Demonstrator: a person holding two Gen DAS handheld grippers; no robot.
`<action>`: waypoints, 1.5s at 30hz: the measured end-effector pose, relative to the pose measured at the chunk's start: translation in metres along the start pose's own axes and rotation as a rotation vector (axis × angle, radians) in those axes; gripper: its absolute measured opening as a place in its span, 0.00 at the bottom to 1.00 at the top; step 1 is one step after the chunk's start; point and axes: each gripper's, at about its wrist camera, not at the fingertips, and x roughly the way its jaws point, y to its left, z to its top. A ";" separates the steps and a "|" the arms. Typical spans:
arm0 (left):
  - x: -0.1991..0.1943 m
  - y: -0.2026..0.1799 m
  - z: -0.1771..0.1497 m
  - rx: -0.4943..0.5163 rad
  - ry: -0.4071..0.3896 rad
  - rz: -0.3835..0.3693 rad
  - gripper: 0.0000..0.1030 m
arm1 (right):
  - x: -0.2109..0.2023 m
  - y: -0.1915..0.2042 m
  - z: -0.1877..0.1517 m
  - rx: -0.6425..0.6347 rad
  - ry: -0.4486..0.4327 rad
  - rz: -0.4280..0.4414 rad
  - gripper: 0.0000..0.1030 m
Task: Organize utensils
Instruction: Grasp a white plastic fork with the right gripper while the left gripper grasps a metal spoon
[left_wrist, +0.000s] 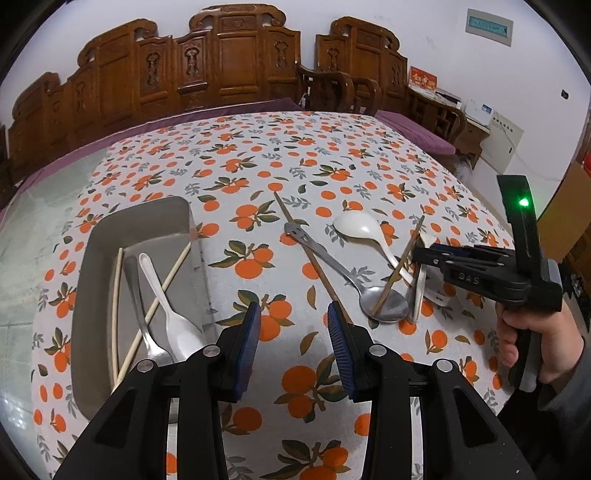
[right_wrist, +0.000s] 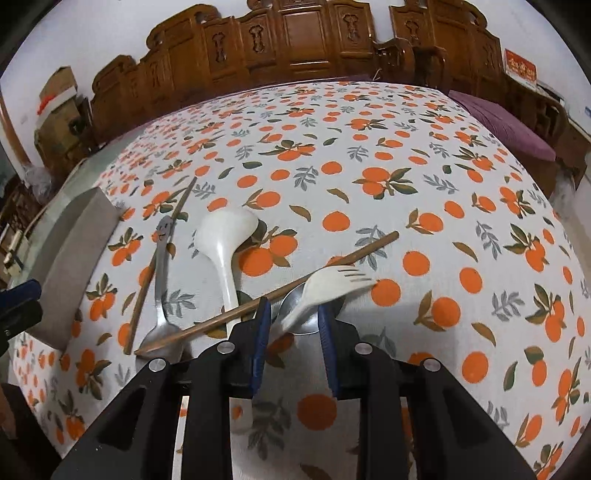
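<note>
A grey tray on the left holds pale chopsticks, a metal spoon and a white spoon. On the cloth lie a metal spoon, a white ladle spoon, brown chopsticks and a white fork. My left gripper is open and empty, right of the tray. My right gripper is open, its jaws on either side of the white fork's handle, above a metal spoon bowl. The right gripper also shows in the left wrist view.
The table has an orange-print cloth. The tray's outer wall shows at left in the right wrist view. Carved wooden chairs and a purple cushion stand behind the table. A hand holds the right gripper.
</note>
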 end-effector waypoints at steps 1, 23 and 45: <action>0.001 -0.001 0.000 0.002 0.002 0.001 0.34 | 0.000 0.000 0.000 0.000 0.001 -0.002 0.21; 0.019 -0.035 -0.007 0.066 0.008 -0.077 0.34 | -0.073 -0.033 -0.001 -0.009 -0.132 0.002 0.04; 0.088 -0.142 0.041 0.246 0.059 -0.198 0.34 | -0.067 -0.099 0.002 0.076 -0.110 -0.007 0.04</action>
